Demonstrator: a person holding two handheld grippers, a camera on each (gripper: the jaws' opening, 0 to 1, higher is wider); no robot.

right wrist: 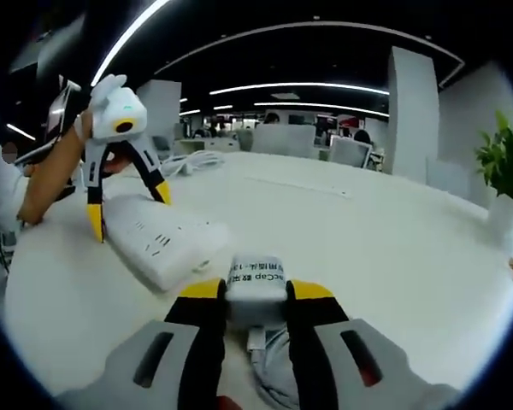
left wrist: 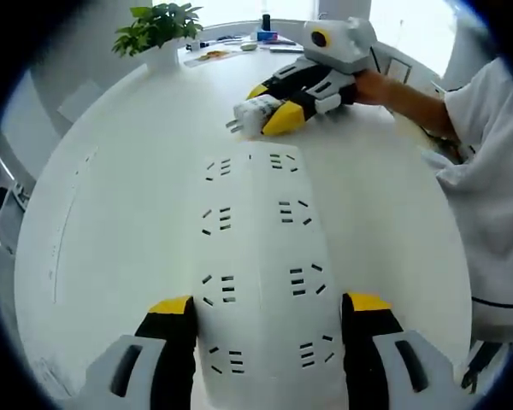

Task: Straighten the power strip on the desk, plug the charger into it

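Straddling the power strip (left wrist: 258, 273), my left gripper (left wrist: 269, 320) has its yellow-tipped jaws spread apart, one on each long side of the white body; whether the tips press the sides I cannot tell. The strip runs straight ahead of that gripper across the white desk (left wrist: 111, 213), its two rows of sockets facing up.

Beyond the strip's far end, my right gripper (left wrist: 278, 107) lies low over the desk with its jaws closed tight on the white charger (left wrist: 255, 115), whose metal prongs point out past the tips toward my left.

In the right gripper view, the charger (right wrist: 256, 286) sits squeezed between my right gripper's (right wrist: 256, 295) two jaws, label up, with its cable trailing back beneath them. Ahead and to the left of it lies the power strip (right wrist: 158, 239), well apart from the charger, and my left gripper (right wrist: 128, 205) stands over its far end, jaws splayed down either side.

A potted plant (left wrist: 158, 30) stands at the desk's far edge.
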